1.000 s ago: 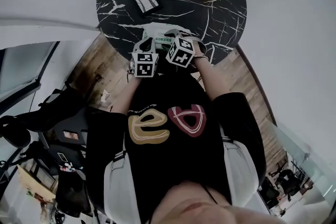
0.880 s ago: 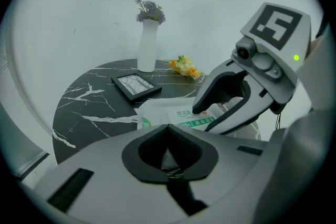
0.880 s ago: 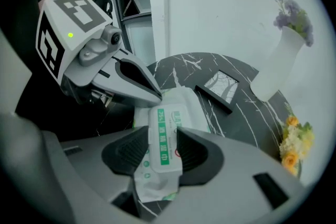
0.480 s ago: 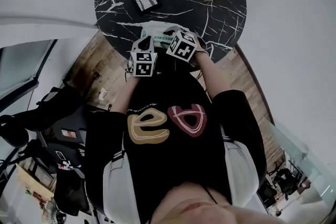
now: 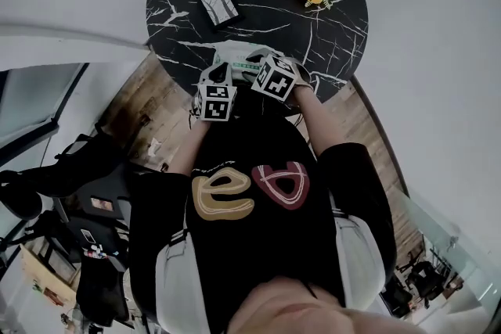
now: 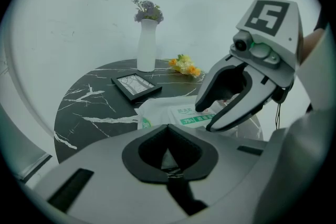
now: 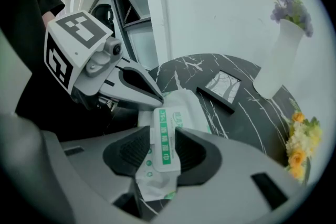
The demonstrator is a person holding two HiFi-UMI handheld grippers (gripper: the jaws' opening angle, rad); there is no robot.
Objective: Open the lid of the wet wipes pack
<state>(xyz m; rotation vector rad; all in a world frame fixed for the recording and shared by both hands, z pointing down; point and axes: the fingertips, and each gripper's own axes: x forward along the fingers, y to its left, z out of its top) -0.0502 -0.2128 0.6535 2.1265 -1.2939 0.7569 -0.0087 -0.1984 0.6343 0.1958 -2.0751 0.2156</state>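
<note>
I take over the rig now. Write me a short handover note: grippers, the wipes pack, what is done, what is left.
Left gripper: shut on the near edge of the soft white wet wipes pack on the round black marble table.
Right gripper: jaws have just been closing, pads against both sides of the white, green-striped lid.
Done: pack steadied, lid gripped.
Left: raise the lid, apparently not lifted yet.

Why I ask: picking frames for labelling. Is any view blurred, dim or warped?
Head view: dim, grey, fisheye-warped, yet the round black marble table is sharp. Left gripper view: dark circular vignette, white vase crisp. Right gripper view: same vignette, green print on the white wet wipes pack sharp, edges stretched.
</note>
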